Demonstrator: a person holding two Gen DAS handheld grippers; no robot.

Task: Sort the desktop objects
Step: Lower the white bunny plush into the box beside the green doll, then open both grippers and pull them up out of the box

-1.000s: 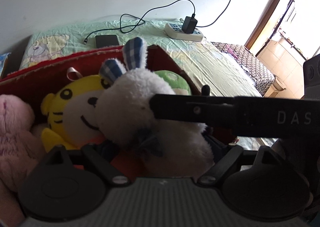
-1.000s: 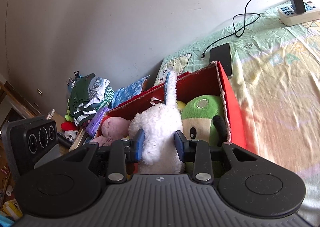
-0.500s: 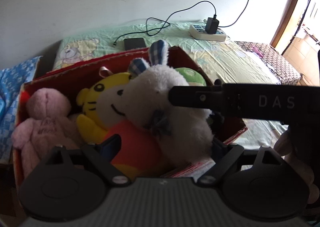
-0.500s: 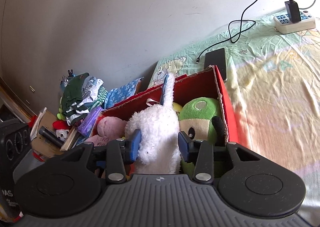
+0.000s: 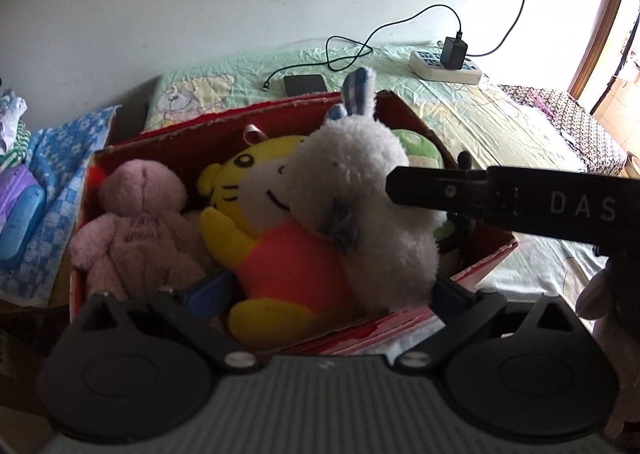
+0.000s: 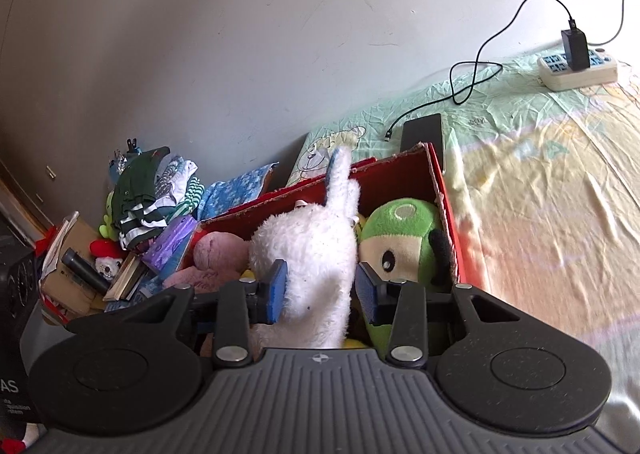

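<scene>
I am spreading my left tool wider, its jaws opening with nothing pinched between them. My right tool is standing half open around the white rabbit, its left pad touching the fur. The rabbit is lying in the red box between the yellow tiger on the left and the green plush on the right. Farther back, a phone is lying on the bed.

Your left gripper had a ribbed grey body, black round-lobed arms and silver screws. Your right gripper matched it, with blue pads; its side read "DAS".
</scene>
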